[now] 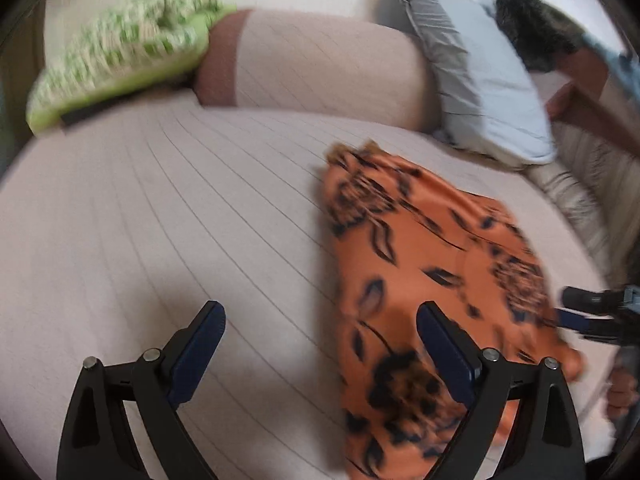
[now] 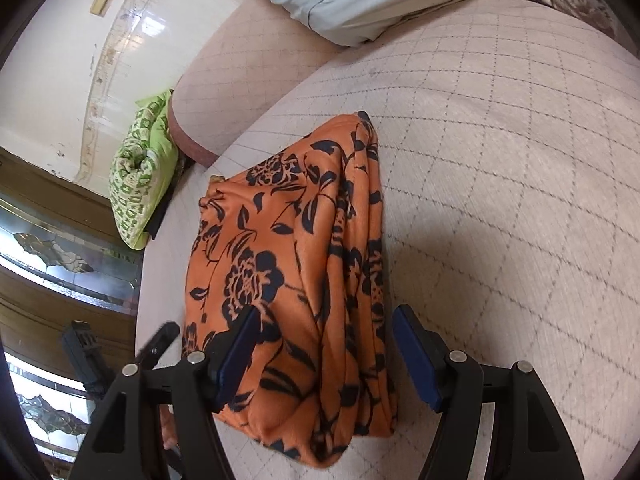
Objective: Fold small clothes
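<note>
Already folded into a thick oblong: orange floral garment (image 2: 296,280), lying mid-frame on the quilted bed cover (image 2: 500,200). Probably between folds, or near done; next likely a last fold or squaring of the layered edge at centre right. Right gripper (image 2: 324,356) wide open, low over the near end, straddling the bundle without pinching it. Left gripper (image 1: 320,356) equally spread, holding nothing, one finger over the cloth. Grey pillow (image 1: 480,76) upper right, green cushion (image 1: 120,48) upper left.

Both wrists – close above garment (image 1: 432,288).
</note>
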`<state>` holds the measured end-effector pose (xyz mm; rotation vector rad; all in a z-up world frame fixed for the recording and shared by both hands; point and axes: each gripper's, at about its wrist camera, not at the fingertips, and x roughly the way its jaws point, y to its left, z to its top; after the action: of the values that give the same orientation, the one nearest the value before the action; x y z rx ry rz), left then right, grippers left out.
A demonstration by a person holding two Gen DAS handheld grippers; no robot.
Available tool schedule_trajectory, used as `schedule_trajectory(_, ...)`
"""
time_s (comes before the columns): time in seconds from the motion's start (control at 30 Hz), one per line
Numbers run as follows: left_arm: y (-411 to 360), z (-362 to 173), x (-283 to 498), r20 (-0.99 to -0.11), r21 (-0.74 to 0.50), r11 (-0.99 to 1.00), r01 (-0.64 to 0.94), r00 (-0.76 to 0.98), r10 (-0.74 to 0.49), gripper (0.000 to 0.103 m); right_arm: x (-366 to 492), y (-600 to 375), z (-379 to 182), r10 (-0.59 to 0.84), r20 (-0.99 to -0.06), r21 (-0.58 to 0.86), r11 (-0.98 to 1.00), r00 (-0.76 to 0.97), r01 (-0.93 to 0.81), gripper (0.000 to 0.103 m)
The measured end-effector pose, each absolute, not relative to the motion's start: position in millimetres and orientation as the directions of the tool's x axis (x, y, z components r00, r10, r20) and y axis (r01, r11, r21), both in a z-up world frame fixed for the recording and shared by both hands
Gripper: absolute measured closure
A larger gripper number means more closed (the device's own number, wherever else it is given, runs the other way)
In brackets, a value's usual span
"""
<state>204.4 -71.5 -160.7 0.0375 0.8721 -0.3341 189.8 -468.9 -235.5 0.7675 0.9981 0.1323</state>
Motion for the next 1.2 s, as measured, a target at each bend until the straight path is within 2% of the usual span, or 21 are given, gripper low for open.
schedule_trajectory(0.13,-84,-164,214,-0.779,-0.047,0.949,0.313,0.583,-0.231,0.005,208,-470,-239,0.406,-0.731,0.606,0.756,0.549,0.247,0.031)
schedule_trajectory(0.33,-92,-163,216,-0.773,-0.147,0.913,0.379,0.532,-0.346,0.002,224,-476,-245,0.425,-0.723,0.619,0.748,0.545,0.238,0.031)
schedule_trajectory(0.57,-103,-175,227,-0.831,-0.105,0.933,0.345,0.485,-0.273,0.001,230,-480,-256,0.463,-0.708,0.651,0.721,0.533,0.238,0.029)
schedule_trajectory(0.63,-93,-169,226,-0.805,-0.133,0.933,0.335,0.512,-0.299,0.001,230,-481,-257,0.47,-0.706,0.654,0.719,0.53,0.235,0.027)
schedule_trajectory(0.73,-81,-157,226,-0.764,-0.112,0.955,0.275,0.59,-0.259,0.001,229,-484,-257,0.48,-0.697,0.665,0.711,0.533,0.23,0.027)
schedule_trajectory(0.87,-75,-149,228,-0.761,-0.157,0.933,0.323,0.563,-0.323,0.001,229,-488,-259,0.493,-0.694,0.67,0.71,0.526,0.219,0.027)
schedule_trajectory(0.93,-77,-154,228,-0.76,-0.208,0.913,0.352,0.529,-0.377,0.001,229,-490,-261,0.504,-0.69,0.677,0.704,0.52,0.216,0.027)
schedule_trajectory(1.0,-83,-165,230,-0.781,-0.289,0.864,0.413,0.42,-0.463,0.001,230,-491,-263,0.511,-0.688,0.681,0.7,0.515,0.214,0.026)
schedule_trajectory(1.2,-104,-190,242,-0.844,-0.288,0.818,0.498,0.271,-0.463,0.001,231,-497,-273,0.562,-0.65,0.728,0.654,0.511,0.206,0.024)
